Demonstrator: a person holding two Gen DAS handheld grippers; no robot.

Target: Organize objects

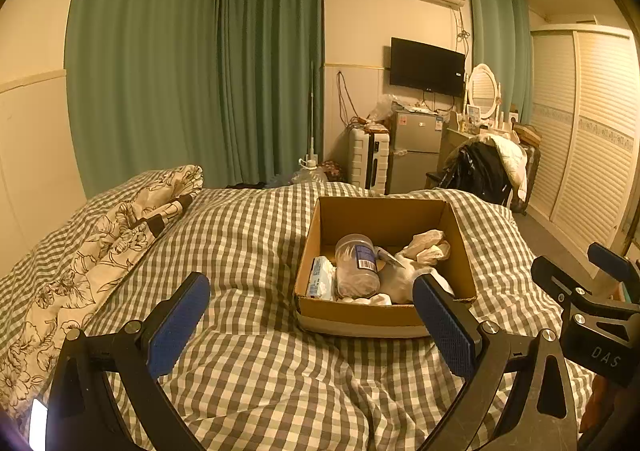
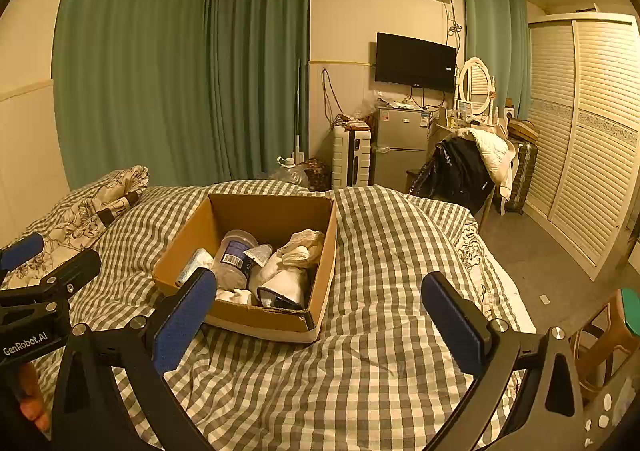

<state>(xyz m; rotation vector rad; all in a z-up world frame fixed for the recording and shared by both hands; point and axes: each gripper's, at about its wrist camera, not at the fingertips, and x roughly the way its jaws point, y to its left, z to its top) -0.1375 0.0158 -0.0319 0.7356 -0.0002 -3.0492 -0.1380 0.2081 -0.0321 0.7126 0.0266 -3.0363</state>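
A checked duvet (image 2: 380,251) covers the bed, and on it sits an open cardboard box (image 2: 324,271), the landmark for everything here. Both handheld grippers hover just short of the box's near wall, over bare duvet, neither touching anything. The left gripper (image 1: 312,315) has its jaws spread wide and empty; the box's near wall lies between its two blue pads (image 1: 178,315), slightly toward the right-hand one. The right gripper (image 2: 320,315) is likewise spread wide and grips nothing, with the box's near right corner between its fingers.

Nothing loose shows on the duvet outside the box, so the gathering appears largely done, or a rearranging inside the box is about to start; which of these, the pictures do not settle. The next move likely calls for one gripper to reach forward and down over the near wall.

Inside the box, a clear plastic jar (image 1: 356,267) with a barcode label lies on its side left of centre. Right of it lies crumpled white cloth (image 1: 426,247). A tissue pack (image 1: 322,277) leans against the left wall, touching the jar.
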